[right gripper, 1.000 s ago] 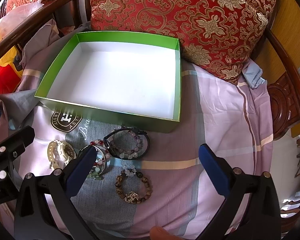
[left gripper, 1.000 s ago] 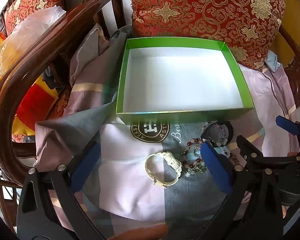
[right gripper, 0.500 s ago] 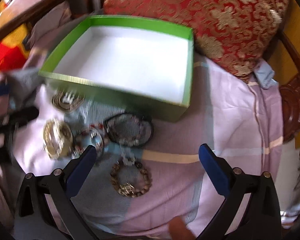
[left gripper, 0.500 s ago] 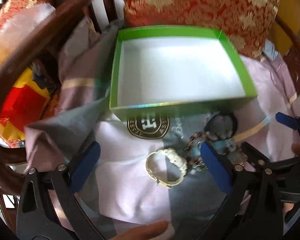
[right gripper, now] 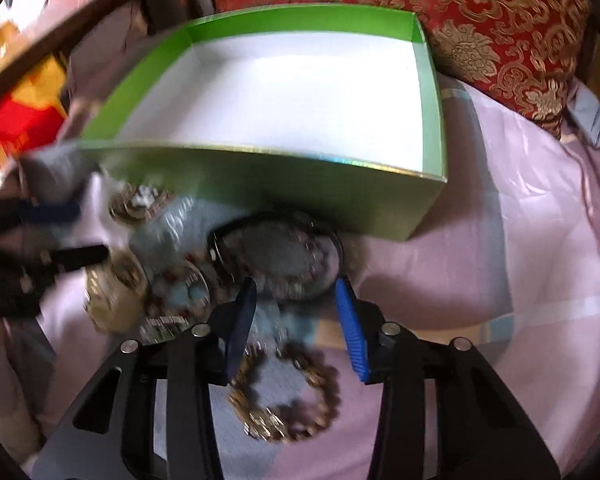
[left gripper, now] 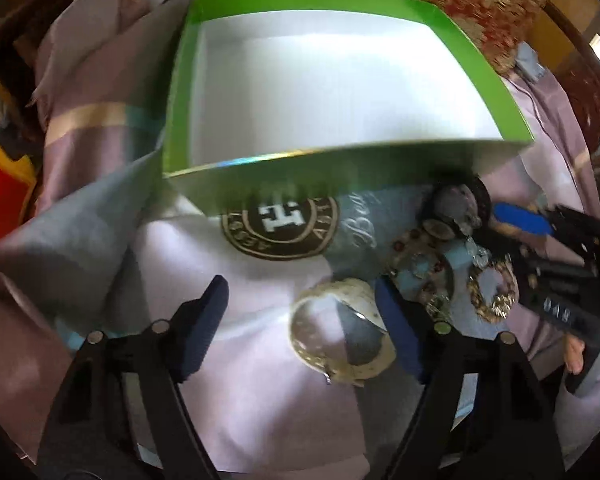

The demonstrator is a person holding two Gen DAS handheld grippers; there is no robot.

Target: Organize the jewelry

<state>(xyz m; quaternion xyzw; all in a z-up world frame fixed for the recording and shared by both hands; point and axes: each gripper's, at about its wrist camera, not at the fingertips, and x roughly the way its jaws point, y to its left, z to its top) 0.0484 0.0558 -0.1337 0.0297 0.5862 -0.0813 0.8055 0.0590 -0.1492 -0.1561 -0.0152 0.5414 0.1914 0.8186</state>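
Note:
An empty green box (left gripper: pixel 340 176) (right gripper: pixel 300 188) with a white floor sits on a pink and grey cloth. Several bracelets lie in front of it. My left gripper (left gripper: pixel 300 320) is open and low over the cloth, with a cream bracelet (left gripper: pixel 340 332) (right gripper: pixel 116 296) lying between its pads, close to the right one. My right gripper (right gripper: pixel 296 320) is open, with its tips at the near edge of a black ring bracelet (right gripper: pixel 276 256) (left gripper: pixel 460 204). A brown and gold bead bracelet (right gripper: pixel 284 392) (left gripper: pixel 492 292) lies under the right gripper. A red-bead bracelet (right gripper: pixel 176 292) (left gripper: pixel 420 276) rests between the others.
A red and gold cushion (right gripper: pixel 480 20) leans behind the box. A dark wooden armrest (right gripper: pixel 60 40) curves at the left, with a red and yellow bag (right gripper: pixel 16 120) beyond it. A round brown logo (left gripper: pixel 280 220) is printed on the cloth. Bare pink cloth (right gripper: pixel 520 240) spreads to the right.
Both grippers have dropped closer to the bracelets and their jaws have narrowed. The left one has come around the cream bracelet, and the right one has moved over the brown bracelet toward the black ring.

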